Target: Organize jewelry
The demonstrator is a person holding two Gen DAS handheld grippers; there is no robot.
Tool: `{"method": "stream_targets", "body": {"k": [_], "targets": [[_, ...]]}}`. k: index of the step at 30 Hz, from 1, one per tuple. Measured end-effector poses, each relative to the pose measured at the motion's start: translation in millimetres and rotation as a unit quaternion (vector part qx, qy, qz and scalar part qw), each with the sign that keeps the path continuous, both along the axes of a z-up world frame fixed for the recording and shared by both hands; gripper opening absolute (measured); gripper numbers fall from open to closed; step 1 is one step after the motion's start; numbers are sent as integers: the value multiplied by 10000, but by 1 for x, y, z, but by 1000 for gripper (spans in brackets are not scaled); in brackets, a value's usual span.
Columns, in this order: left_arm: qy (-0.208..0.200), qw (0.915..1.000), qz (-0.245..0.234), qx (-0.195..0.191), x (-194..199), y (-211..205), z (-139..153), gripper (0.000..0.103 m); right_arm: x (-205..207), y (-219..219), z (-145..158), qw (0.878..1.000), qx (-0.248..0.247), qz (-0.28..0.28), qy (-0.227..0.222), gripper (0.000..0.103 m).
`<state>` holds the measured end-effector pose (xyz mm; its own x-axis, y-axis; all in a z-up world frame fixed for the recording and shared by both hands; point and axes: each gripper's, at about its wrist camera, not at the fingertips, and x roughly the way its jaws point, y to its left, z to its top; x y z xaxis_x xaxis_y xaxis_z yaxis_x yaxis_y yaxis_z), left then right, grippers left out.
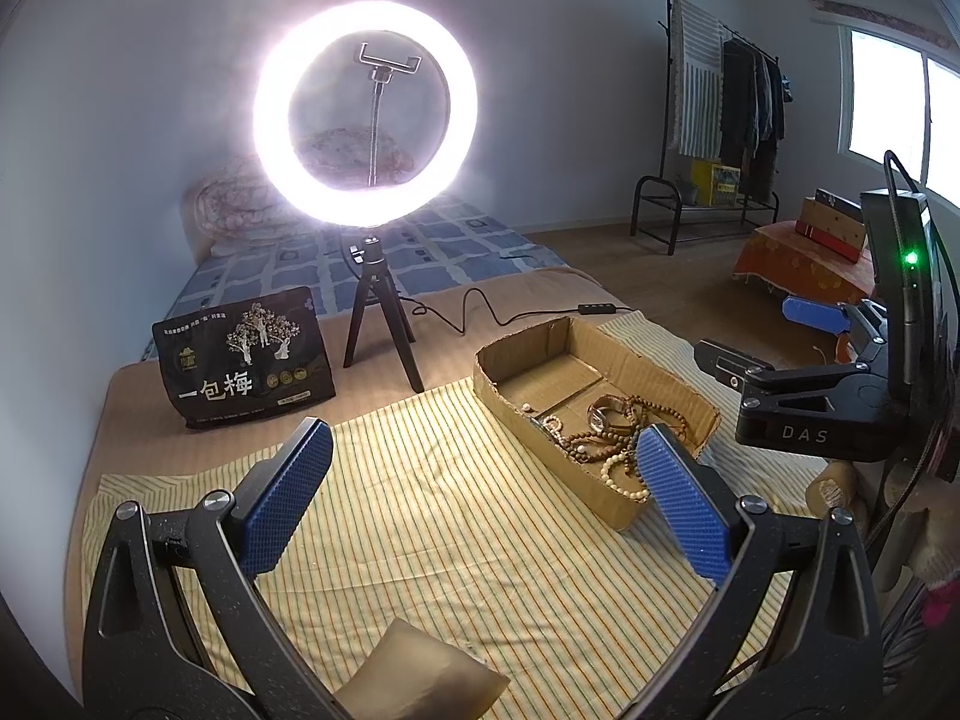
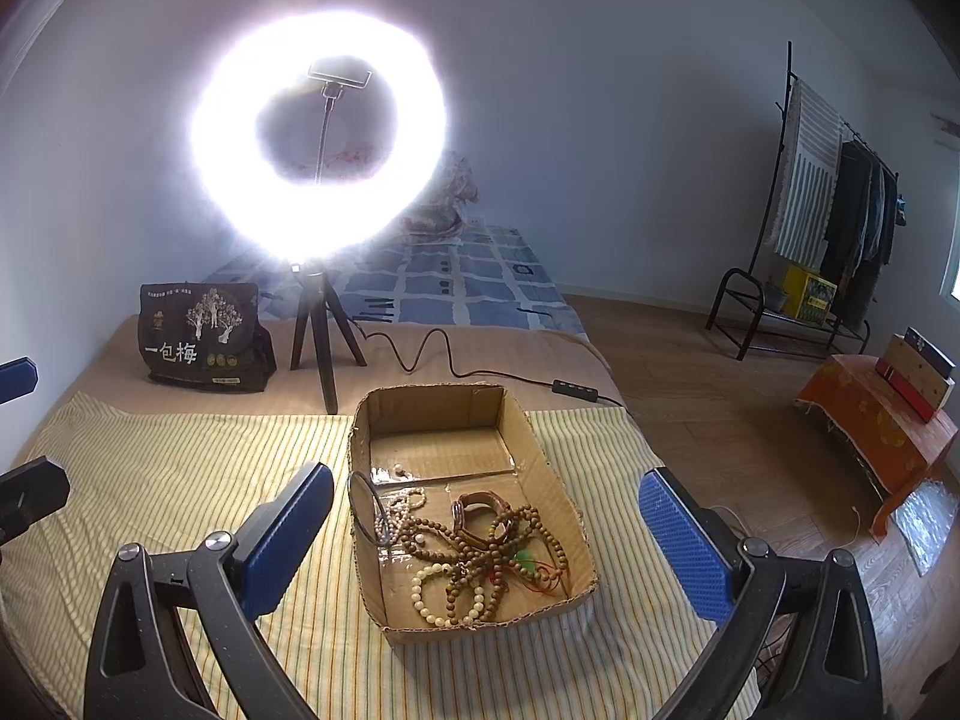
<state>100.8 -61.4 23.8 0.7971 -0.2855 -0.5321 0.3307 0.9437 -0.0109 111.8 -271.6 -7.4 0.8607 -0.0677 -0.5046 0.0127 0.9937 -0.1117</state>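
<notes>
A shallow cardboard box point(image 2: 543, 468) point(image 1: 606, 360) sits on a yellow striped cloth point(image 2: 180, 468) point(image 1: 456, 516). In it lies a tangle of jewelry: brown wooden bead strands point(image 2: 480, 540) point(image 1: 600, 438), a cream bead bracelet point(image 2: 447, 594), a watch point(image 2: 477, 504) and a metal bangle point(image 2: 372, 507). My right gripper point(image 2: 486, 531) is open and empty, hovering over the box's near end. My left gripper point(image 1: 483, 498) is open and empty above the cloth, left of the box. The right gripper also shows in the left wrist view point(image 1: 774, 342), open.
A lit ring light on a tripod point(image 2: 318, 324) point(image 1: 378, 312) stands behind the box, its cable point(image 2: 480, 372) trailing right. A black snack bag point(image 2: 204, 336) point(image 1: 246, 360) stands at the back left. A small tan cushion point(image 1: 414, 678) lies near me. The bed edge and wooden floor point(image 2: 720, 420) are to the right.
</notes>
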Motion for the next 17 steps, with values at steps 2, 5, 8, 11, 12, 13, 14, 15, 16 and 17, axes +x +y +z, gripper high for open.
{"method": "stream_targets", "body": {"k": [2,5,8,11,12,13,14,15,16,17], "targets": [[2,10000,-3,-4,-1,0,0,103,0,0,0,10000,7,-3,9,103],[-11,10000,-10,9,-1,0,0,103,0,0,0,10000,10,-5,10,103],[-24,10000,-16,24,-1,0,0,103,0,0,0,10000,10,-3,14,103],[-10,10000,-15,11,-2,0,0,103,0,0,0,10000,15,2,19,103],[-13,10000,-9,13,-1,0,0,103,0,1,0,10000,14,2,23,103],[-23,10000,2,19,-2,-1,0,103,0,1,-1,10000,12,2,27,103],[-34,10000,8,24,-2,0,0,103,0,1,-1,10000,8,-3,29,103],[-63,10000,8,38,-2,0,1,103,0,1,-1,10000,7,-5,29,103],[-86,9999,13,65,-3,0,0,103,0,1,-2,10000,7,-9,28,103],[-107,9999,21,89,-4,0,0,103,0,1,-1,10000,12,-8,28,103]]}}
